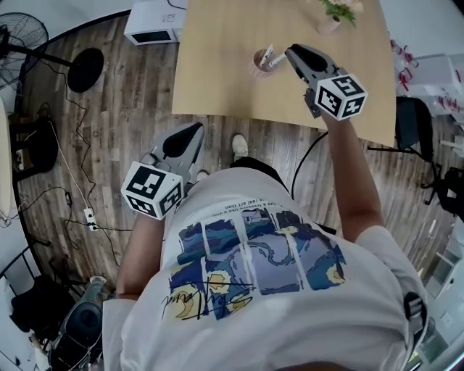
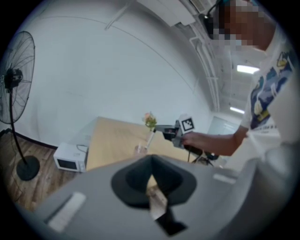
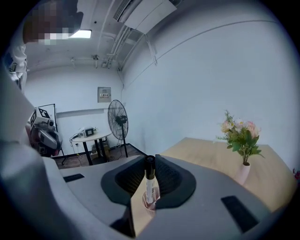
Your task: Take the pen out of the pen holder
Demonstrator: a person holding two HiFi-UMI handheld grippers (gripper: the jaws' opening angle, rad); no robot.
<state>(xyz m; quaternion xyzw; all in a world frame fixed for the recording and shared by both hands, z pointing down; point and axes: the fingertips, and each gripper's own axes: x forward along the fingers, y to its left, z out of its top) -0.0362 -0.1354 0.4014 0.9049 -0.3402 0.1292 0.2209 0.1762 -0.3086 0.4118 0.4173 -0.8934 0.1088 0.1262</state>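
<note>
On the light wooden table [image 1: 217, 65] stands a small clear pen holder [image 1: 259, 61]. My right gripper [image 1: 290, 52] is shut on a white pen [image 1: 270, 56] with a black cap. In the right gripper view the pen [image 3: 149, 185] stands upright between the jaws, with the holder [image 3: 150, 205] just under its lower end. Whether the tip is still inside I cannot tell. My left gripper [image 1: 190, 139] hangs over the wooden floor near the person's body, shut and with nothing in it. From the left gripper view, the holder [image 2: 139, 149] and the right gripper [image 2: 165, 128] show far off.
A vase of flowers [image 3: 243, 140] stands at the table's far side. A white microwave [image 1: 154, 22] sits on the floor by the table's left corner. A standing fan [image 2: 14, 79] and loose cables [image 1: 80, 196] are on the floor to the left. A dark chair [image 1: 415, 123] is at the right.
</note>
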